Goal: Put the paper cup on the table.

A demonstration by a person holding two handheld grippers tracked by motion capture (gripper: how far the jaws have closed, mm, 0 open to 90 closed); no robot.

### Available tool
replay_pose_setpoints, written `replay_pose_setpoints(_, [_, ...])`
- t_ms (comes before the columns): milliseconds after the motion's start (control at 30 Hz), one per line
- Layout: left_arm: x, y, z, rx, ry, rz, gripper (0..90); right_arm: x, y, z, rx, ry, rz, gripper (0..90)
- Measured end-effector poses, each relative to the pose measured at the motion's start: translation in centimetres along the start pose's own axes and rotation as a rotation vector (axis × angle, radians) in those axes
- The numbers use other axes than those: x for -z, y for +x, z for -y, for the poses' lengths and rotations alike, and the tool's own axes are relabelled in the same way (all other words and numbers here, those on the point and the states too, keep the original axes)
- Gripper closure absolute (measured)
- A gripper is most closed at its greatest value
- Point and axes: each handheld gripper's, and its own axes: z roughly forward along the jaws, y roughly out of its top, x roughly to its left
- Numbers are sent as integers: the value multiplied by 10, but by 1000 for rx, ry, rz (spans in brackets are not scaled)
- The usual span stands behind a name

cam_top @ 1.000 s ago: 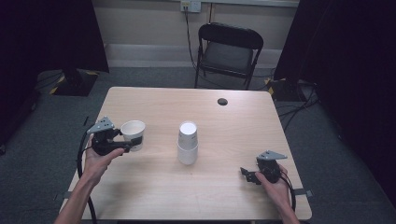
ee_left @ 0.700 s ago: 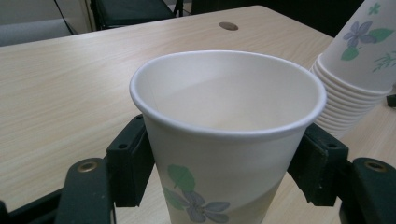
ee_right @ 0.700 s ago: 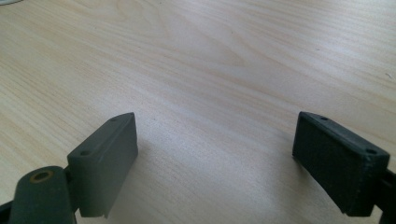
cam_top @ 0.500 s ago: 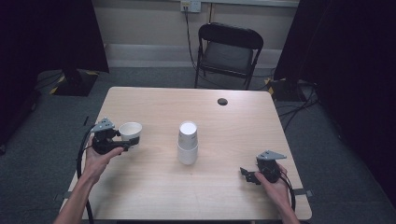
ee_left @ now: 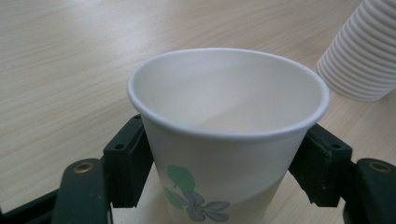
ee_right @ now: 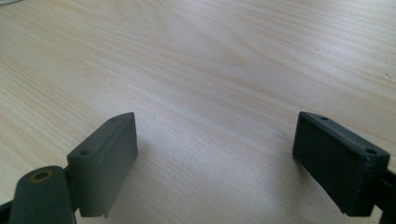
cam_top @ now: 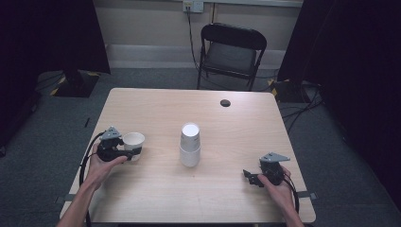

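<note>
White flower-printed paper cup [ee_left: 224, 140] is settling upright on the wooden tabletop [cam_top: 156, 189] — left gripper [cam_top: 124, 152] just loosening, jaws flanking it; finish releasing squarely, then withdraw straight — right gripper [cam_top: 250, 177] is idling, agape.

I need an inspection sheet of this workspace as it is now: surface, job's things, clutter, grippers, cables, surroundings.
Surface: wooden table, light, bare across most of its top.
Job's things: paper cup, upright, flower print, between the left gripper's pads; stack of cups upside down at mid-table.
Clutter: small dark round thing near the far edge.
Grippers: left gripper around the cup, jaws have just been opening, whether the pads press is unclear; right gripper open, nothing between the jaws.
Cables: one trails from each gripper; more lie on the floor.
Surroundings: black folding chair, dark curtains, wall socket.
</note>
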Motion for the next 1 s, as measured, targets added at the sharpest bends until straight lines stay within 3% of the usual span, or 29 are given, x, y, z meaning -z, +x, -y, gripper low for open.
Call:
replay_pose_setpoints(267, [-2, -4, 2, -16, 30, 12, 274, 0, 0, 0, 1, 0, 0, 135])
replay_pose_setpoints(433, [0, -1, 7, 9, 81, 10, 242, 0, 0, 0, 1, 0, 0, 135])
replay_pose_setpoints(567, [2, 1, 8, 26, 82, 11, 210, 0, 0, 0, 1, 0, 0, 135])
replay_pose_setpoints(667, [7, 0, 6, 34, 65, 20, 173, 0, 0, 0, 1, 0, 0, 135])
replay_pose_setpoints(733, [12, -1, 5, 58, 79, 22, 171, 0, 0, 0, 1, 0, 0, 135])
replay_pose_setpoints(800, [18, -1, 6, 73, 83, 29, 229, 0, 0, 0, -1, -1, -1, 133])
replay_pose_setpoints(1000, [41, -13, 17, 45, 99, -4, 216, 0, 0, 0, -1, 0, 0, 133])
